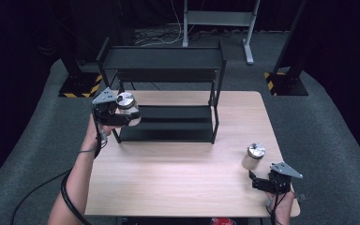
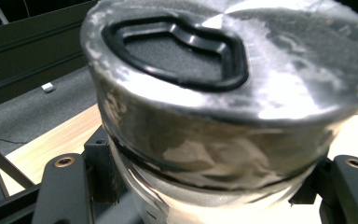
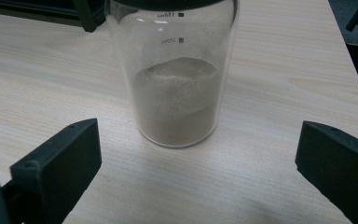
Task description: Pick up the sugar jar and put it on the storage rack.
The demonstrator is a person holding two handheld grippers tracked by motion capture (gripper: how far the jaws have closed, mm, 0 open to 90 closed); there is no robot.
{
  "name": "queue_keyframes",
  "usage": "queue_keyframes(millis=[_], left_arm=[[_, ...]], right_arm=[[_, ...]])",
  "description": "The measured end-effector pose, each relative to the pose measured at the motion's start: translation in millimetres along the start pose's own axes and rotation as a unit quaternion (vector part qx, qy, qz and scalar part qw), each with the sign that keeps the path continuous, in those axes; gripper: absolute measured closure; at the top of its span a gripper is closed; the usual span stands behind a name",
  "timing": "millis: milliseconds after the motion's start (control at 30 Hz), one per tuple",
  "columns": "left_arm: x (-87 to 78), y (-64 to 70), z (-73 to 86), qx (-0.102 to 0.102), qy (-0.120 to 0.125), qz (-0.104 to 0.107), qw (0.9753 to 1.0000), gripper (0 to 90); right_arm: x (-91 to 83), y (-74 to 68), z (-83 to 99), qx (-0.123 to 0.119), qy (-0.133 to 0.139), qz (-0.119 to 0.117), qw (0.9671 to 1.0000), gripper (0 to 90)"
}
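My left gripper (image 1: 125, 118) is shut on a glass jar with a silver lid (image 1: 126, 106), held in the air at the left end of the black shelf rack (image 1: 168, 101). In the left gripper view the jar's lid (image 2: 223, 70) looms close between the jaws. A second glass jar (image 1: 253, 156), part full of brownish powder, stands on the wooden table (image 1: 178, 178) at the right. My right gripper (image 1: 258, 182) is open just short of it, jaws wide apart. In the right gripper view that jar (image 3: 175, 88) stands a little ahead of the jaws.
The two-tier black rack stands at the table's far side, its lower shelf (image 1: 166, 127) bare. Beyond it are metal stand legs (image 1: 248, 47) and bases with yellow-black tape (image 1: 82, 86) on the grey carpet. The table's right edge (image 1: 281, 154) is close to the second jar.
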State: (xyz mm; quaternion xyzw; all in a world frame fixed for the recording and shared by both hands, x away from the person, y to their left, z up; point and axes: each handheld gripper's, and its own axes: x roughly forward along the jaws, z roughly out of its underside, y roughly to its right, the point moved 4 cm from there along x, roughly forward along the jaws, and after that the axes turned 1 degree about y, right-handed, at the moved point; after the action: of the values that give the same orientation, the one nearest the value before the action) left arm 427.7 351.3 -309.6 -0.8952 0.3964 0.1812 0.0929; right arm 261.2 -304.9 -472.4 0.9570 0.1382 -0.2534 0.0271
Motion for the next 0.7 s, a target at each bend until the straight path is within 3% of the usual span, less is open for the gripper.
queue_keyframes(millis=[700], left_arm=[[-2.0,-5.8,-16.0,0.007,-0.001,0.0,1.0,30.5]], right_arm=[[0.5,0.0,-0.8,-0.001,-0.003,-0.001,1.0,0.0]])
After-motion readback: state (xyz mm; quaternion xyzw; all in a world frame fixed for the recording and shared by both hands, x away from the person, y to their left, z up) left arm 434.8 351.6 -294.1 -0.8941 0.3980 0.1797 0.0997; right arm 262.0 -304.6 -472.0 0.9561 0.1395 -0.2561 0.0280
